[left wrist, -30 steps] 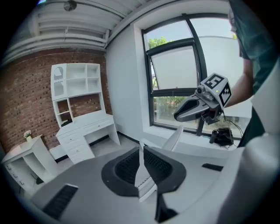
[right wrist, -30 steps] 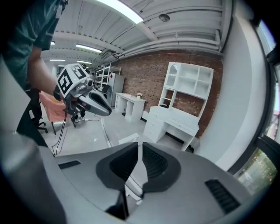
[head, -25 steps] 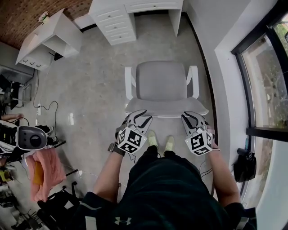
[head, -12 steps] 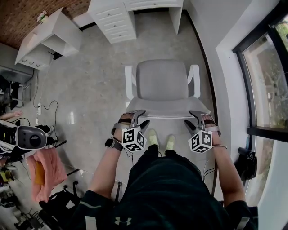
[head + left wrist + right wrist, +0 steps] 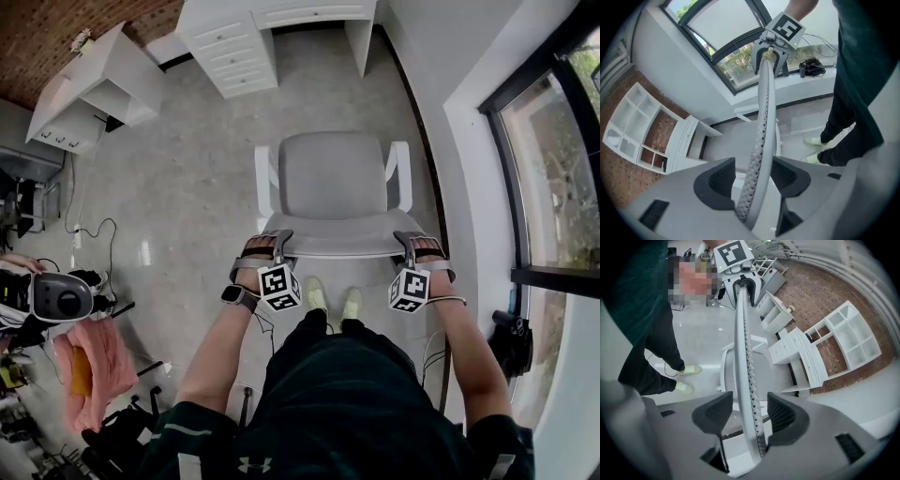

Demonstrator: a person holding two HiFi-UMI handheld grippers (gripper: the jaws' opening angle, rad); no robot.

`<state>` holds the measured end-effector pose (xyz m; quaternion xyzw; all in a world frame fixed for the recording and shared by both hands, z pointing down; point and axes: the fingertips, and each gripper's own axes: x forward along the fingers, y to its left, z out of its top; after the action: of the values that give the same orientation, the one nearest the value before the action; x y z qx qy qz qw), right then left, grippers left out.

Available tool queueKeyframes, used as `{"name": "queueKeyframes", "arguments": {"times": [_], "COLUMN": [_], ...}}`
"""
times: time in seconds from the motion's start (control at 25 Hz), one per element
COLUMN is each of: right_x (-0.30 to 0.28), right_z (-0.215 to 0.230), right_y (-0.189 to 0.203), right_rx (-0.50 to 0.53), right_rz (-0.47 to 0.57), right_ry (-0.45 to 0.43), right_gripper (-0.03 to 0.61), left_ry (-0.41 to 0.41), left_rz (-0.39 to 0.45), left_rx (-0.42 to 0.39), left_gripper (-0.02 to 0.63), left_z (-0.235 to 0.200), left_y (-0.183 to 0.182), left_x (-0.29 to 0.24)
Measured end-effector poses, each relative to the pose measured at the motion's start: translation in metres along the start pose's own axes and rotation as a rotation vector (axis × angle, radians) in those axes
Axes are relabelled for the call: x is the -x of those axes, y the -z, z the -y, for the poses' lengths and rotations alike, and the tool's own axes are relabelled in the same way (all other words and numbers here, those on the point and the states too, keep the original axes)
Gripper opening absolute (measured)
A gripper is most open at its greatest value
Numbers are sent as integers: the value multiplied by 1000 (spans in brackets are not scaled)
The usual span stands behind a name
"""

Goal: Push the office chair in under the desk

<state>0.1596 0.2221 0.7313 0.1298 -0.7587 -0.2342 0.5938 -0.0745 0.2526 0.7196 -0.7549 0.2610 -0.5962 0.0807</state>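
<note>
- The left gripper (image 5: 270, 240) had just been opening; its wide jaws straddled the office chair (image 5: 336, 178) backrest (image 5: 337, 246) at the near-left end.
- The right gripper (image 5: 413, 240) did likewise at the near-right end.

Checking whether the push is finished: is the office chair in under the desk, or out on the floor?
Out. In the head view the office chair stands on open floor, its seat fully visible, apart from the desk.

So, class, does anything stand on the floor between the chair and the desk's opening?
Nothing visible does: the floor between the chair and the desk opening lies bare.
</note>
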Motion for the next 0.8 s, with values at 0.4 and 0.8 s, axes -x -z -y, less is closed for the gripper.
{"name": "queueKeyframes", "arguments": {"times": [0.4, 0.8], "right_x": [-35, -43], "right_z": [1, 13], "right_y": [9, 10], "right_rx": [44, 47], "right_rz": [-70, -68], "right_ry": [7, 50], "right_gripper": [136, 92], "left_ry": [-24, -54], "left_rz": [-47, -80], "left_rx": [-85, -192], "left_gripper": [132, 39], "left_z": [-1, -14], "left_y": [11, 13], "left_x": [-20, -30]}}
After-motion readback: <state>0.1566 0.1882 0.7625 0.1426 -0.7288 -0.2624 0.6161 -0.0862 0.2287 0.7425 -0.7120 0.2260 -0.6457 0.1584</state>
